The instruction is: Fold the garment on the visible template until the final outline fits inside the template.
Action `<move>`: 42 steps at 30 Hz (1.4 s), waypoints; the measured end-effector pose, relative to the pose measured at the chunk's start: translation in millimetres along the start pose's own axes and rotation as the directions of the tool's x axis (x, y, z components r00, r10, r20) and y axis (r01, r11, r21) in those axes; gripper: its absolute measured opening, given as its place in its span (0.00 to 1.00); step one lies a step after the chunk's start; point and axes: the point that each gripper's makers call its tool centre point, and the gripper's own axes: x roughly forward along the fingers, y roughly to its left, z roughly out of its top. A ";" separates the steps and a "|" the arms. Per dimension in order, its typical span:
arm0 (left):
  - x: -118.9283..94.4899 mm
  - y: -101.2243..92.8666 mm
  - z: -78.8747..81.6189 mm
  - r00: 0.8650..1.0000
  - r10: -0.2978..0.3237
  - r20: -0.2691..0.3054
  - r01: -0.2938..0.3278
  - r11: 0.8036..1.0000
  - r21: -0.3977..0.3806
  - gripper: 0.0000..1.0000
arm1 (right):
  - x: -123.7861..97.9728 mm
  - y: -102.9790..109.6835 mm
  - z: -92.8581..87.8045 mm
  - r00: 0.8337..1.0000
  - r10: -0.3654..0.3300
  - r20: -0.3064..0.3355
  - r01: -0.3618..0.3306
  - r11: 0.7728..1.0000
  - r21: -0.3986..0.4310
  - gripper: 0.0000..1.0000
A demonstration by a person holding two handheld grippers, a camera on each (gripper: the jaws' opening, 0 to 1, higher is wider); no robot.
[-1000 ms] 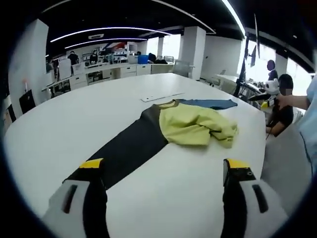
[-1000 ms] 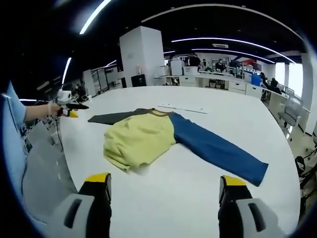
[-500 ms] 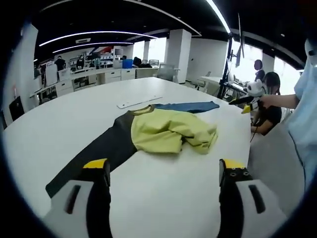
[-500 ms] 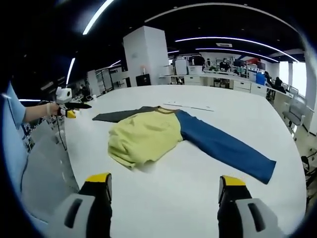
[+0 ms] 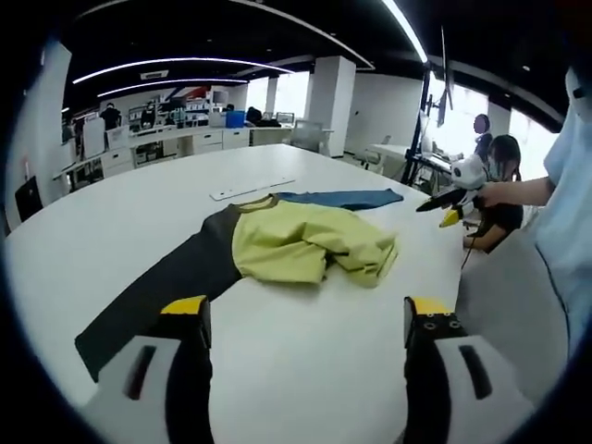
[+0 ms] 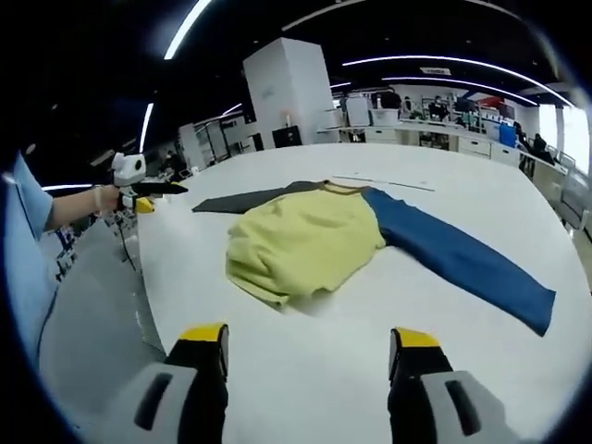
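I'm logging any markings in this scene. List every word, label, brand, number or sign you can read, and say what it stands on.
No text can be read in either view.
Garment: no print or label shows on its yellow body, blue sleeve or dark sleeve.
White table: unmarked; the thin strip beyond the collar bears nothing legible.
Left gripper and right gripper: plain yellow tips.
Background office signs: too small and blurred.
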 end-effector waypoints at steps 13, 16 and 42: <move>-17.9 -5.3 -9.2 1.000 0.026 0.013 -0.026 1.000 -0.016 0.80 | 51.6 19.9 -7.0 0.991 0.111 -0.077 -0.109 0.994 0.029 0.34; -25.2 -3.4 -11.7 0.999 0.039 0.020 -0.038 0.998 -0.040 0.80 | 60.8 18.9 -8.8 0.991 0.109 -0.082 -0.107 0.994 0.040 0.28; -25.6 -9.4 -24.0 0.999 0.050 0.021 -0.048 0.995 -0.092 0.75 | 87.4 7.9 -8.1 0.995 0.034 -0.096 -0.022 0.993 0.120 0.00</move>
